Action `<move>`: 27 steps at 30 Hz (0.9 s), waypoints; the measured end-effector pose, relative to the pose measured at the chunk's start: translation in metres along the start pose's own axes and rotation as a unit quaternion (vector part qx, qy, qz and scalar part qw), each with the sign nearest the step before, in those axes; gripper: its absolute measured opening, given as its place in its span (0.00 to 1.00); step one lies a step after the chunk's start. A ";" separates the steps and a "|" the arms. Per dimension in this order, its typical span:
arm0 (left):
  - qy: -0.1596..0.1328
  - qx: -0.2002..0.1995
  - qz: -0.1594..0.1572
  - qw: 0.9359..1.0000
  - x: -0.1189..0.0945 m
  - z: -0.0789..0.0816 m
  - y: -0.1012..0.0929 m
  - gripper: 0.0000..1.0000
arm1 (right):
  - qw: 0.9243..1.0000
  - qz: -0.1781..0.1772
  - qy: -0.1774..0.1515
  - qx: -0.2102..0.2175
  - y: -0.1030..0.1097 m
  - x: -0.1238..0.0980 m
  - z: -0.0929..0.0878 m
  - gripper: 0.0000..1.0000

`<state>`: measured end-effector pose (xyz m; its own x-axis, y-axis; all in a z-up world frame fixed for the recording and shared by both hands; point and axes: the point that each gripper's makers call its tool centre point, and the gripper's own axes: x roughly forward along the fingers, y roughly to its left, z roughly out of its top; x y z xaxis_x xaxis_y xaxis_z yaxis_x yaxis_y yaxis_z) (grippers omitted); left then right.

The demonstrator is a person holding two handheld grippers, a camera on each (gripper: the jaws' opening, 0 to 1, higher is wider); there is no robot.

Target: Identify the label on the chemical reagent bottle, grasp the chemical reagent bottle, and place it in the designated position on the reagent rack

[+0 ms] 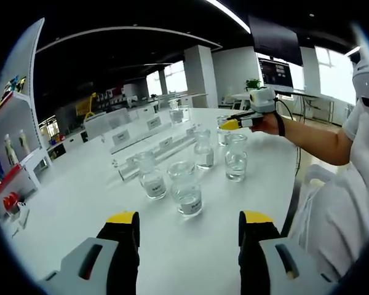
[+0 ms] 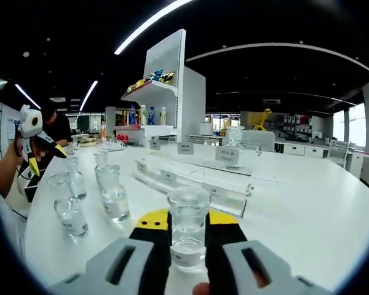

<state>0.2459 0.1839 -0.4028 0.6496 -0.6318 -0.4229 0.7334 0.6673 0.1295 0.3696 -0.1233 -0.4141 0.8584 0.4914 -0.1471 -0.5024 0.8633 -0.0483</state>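
In the right gripper view, the right claw (image 2: 188, 241) rises from the bottom centre of the frame, its yellow-tipped jaws closed against the sides of a clear glass reagent bottle (image 2: 188, 227) with a white label low on its body. The bottle stands upright between the jaws on the white worktop (image 2: 307, 209). Just behind it, centre frame, runs the clear acrylic reagent rack (image 2: 200, 178) with small label cards along its tiers. At left centre 4 more glass bottles (image 2: 114, 195) stand grouped on the worktop. At the far left edge the left claw (image 2: 46, 153) shows, held in a hand.

In the left gripper view, the left claw (image 1: 187, 236) fills the bottom of the frame, jaws wide apart and holding nothing. Beyond it, mid-frame, the glass bottles (image 1: 187, 187) stand in a cluster. At upper right the right claw (image 1: 229, 125) appears at the end of a person's forearm (image 1: 313, 142).
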 end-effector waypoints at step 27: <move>0.013 0.001 -0.013 1.000 0.006 -0.007 -0.007 0.65 | 1.000 -0.011 -0.015 0.021 -0.010 0.000 0.024 0.16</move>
<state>0.2434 0.1787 -0.4123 0.6250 -0.6385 -0.4490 0.7503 0.6501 0.1200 0.3768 -0.1294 -0.3904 0.8724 0.4747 -0.1166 -0.4789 0.8778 -0.0090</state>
